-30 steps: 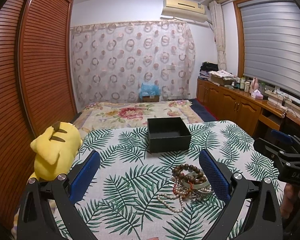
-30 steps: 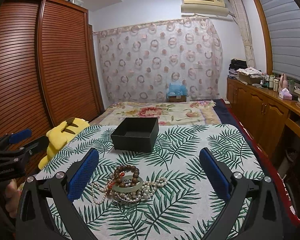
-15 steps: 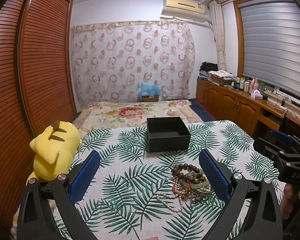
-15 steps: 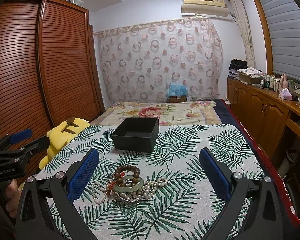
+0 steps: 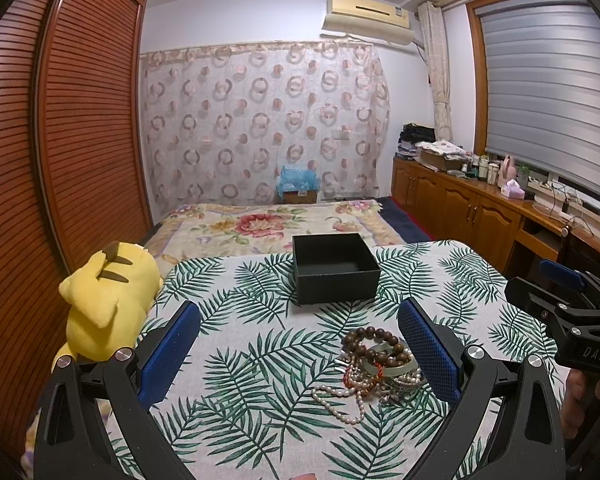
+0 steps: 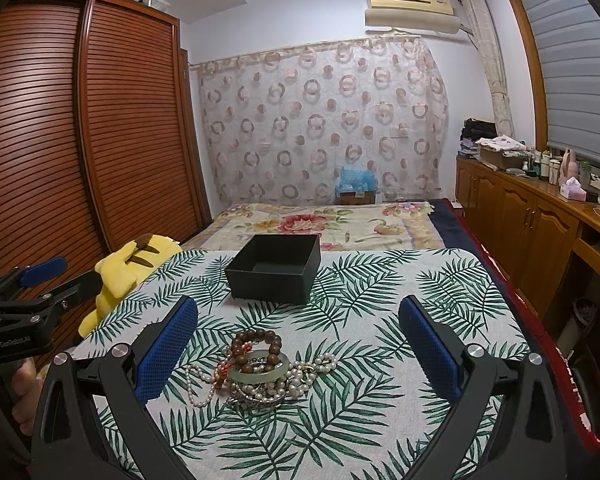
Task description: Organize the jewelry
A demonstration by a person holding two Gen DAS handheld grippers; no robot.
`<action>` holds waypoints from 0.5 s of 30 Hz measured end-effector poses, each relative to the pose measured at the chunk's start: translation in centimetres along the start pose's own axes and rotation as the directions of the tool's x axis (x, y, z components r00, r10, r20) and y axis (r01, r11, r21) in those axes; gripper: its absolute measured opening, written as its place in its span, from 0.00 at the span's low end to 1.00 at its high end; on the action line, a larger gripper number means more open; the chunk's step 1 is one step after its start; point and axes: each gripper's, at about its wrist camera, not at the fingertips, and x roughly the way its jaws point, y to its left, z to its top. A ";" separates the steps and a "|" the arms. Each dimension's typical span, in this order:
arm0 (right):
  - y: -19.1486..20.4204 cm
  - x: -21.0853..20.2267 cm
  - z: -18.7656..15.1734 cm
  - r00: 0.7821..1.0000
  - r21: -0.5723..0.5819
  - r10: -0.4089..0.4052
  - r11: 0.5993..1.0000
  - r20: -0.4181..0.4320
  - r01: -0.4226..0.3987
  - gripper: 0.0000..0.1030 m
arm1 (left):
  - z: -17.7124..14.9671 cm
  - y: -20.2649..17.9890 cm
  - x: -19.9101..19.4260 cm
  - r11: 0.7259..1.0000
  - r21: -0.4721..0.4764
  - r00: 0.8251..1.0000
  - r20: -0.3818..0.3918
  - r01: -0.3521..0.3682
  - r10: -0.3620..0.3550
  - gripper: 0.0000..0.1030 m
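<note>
Nearest, the right gripper [image 6: 298,354] hangs over the leaf-print counter [image 6: 400,304] with its fingers [image 6: 166,350] spread wide and empty; the left gripper [image 5: 298,354] is likewise wide apart, holding nothing. Just beyond lies the jewelry pile [image 6: 260,372]: a wooden bead bracelet [image 6: 258,344] and a pale jade bangle [image 6: 258,370] on top, with pearl strands [image 6: 198,386] tangled beneath. Farther off, well apart from the pile, stands the open black box [image 6: 274,274], apparently empty. The likely first step is one top piece: straddle the bangle's rim, close gently, and lift slowly so the strands fall free rather than trail.
</note>
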 end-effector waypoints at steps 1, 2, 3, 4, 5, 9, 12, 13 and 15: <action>0.0 0.0 0.0 1.000 0.000 0.000 1.000 0.001 0.000 0.98 | 0.0 0.0 0.0 1.000 0.000 1.000 0.001 0.000 0.000 0.93; 0.3 0.2 -0.1 1.000 0.000 0.000 1.000 0.001 0.000 0.98 | 0.1 0.0 0.0 1.000 0.000 1.000 0.000 0.000 0.000 0.93; 0.5 0.3 0.0 1.000 0.000 0.002 1.000 -0.001 -0.002 0.98 | 0.1 -0.1 0.0 1.000 -0.001 1.000 -0.001 0.000 0.000 0.93; 0.7 0.3 -0.2 1.000 0.000 0.003 1.000 -0.002 -0.003 0.98 | 0.0 0.0 0.0 1.000 -0.001 1.000 0.000 0.000 0.000 0.93; 0.9 0.4 -0.2 1.000 -0.001 0.004 1.000 -0.003 -0.004 0.98 | 0.0 0.0 0.0 1.000 -0.001 1.000 0.000 0.000 0.000 0.93; 1.0 0.6 -0.5 1.000 -0.002 0.011 1.000 -0.013 -0.011 0.98 | -0.4 0.0 0.2 1.000 -0.002 1.000 -0.011 0.005 -0.005 0.93; 0.7 0.9 -0.7 1.000 0.000 0.015 1.000 -0.022 -0.015 0.98 | -0.5 0.0 0.4 1.000 -0.003 1.000 -0.025 0.009 -0.009 0.93; 0.3 1.1 -0.9 1.000 -0.001 0.017 1.000 -0.026 -0.017 0.98 | -0.8 0.0 0.7 1.000 -0.001 0.999 -0.031 0.011 -0.011 0.93; 0.3 1.2 -1.1 0.999 -0.006 0.011 1.000 -0.031 -0.012 0.98 | -1.1 0.1 1.3 1.000 0.001 0.999 -0.044 0.013 -0.013 0.93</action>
